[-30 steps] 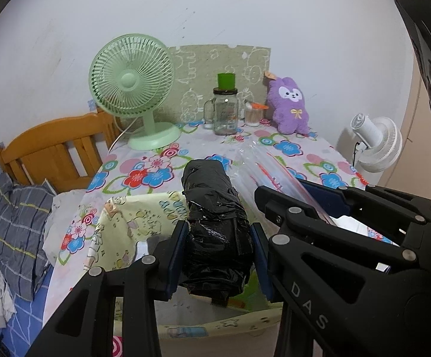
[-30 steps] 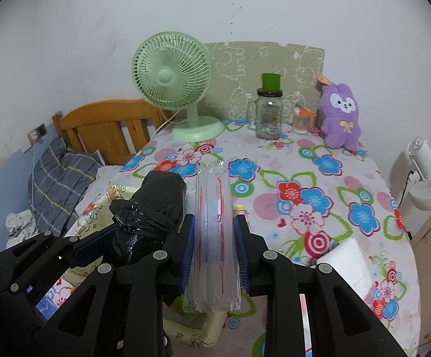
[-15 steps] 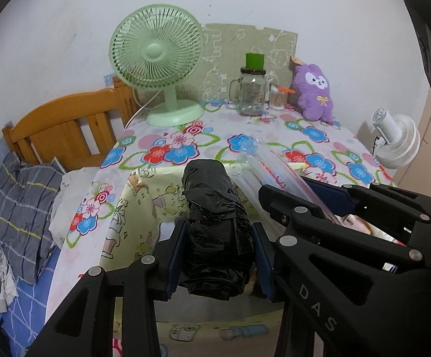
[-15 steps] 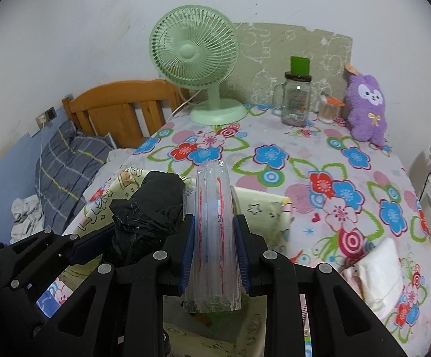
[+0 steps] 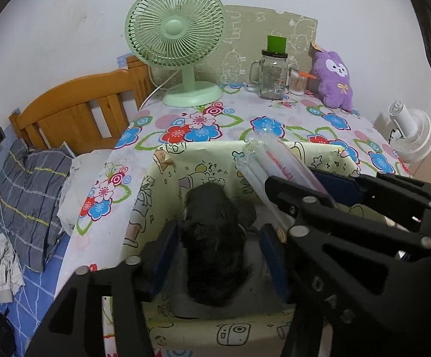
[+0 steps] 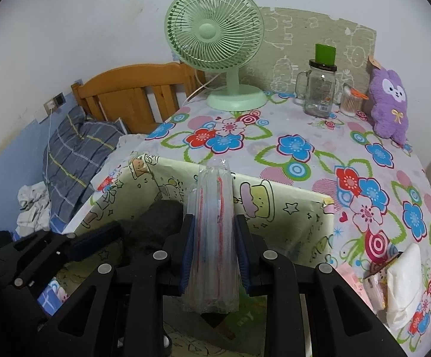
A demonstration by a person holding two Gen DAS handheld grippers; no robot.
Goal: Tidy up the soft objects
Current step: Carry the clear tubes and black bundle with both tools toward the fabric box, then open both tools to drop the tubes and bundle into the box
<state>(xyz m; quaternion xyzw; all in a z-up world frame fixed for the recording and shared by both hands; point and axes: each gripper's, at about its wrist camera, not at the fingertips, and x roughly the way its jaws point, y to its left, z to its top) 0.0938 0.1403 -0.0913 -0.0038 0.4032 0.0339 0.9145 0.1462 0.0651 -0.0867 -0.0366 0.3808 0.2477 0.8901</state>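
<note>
A crumpled black plastic bundle (image 5: 215,247) lies inside the pale yellow cartoon-print fabric box (image 5: 215,145) on the flowered table. My left gripper (image 5: 219,232) reaches down into the box with its jaws opening. The bundle sits between the blue pads (image 5: 272,255), which no longer squeeze it. My right gripper (image 6: 214,226) is shut on a clear plastic packet (image 6: 212,208) with red-striped contents, held above the box (image 6: 275,184) just right of the black bundle (image 6: 156,223). The packet (image 5: 275,166) also shows in the left wrist view.
A green desk fan (image 6: 215,35), a glass jar mug (image 6: 319,89), a swab cup (image 6: 350,101) and a purple plush (image 6: 389,104) stand at the table's back. A tissue pack (image 6: 399,285) lies at the right. A wooden bed (image 5: 75,110) with a striped pillow (image 5: 28,196) is left.
Both grippers came forward and down over the box. The left jaws spread apart and the black bundle sank from between them into the box. The right still clamps the clear packet.
</note>
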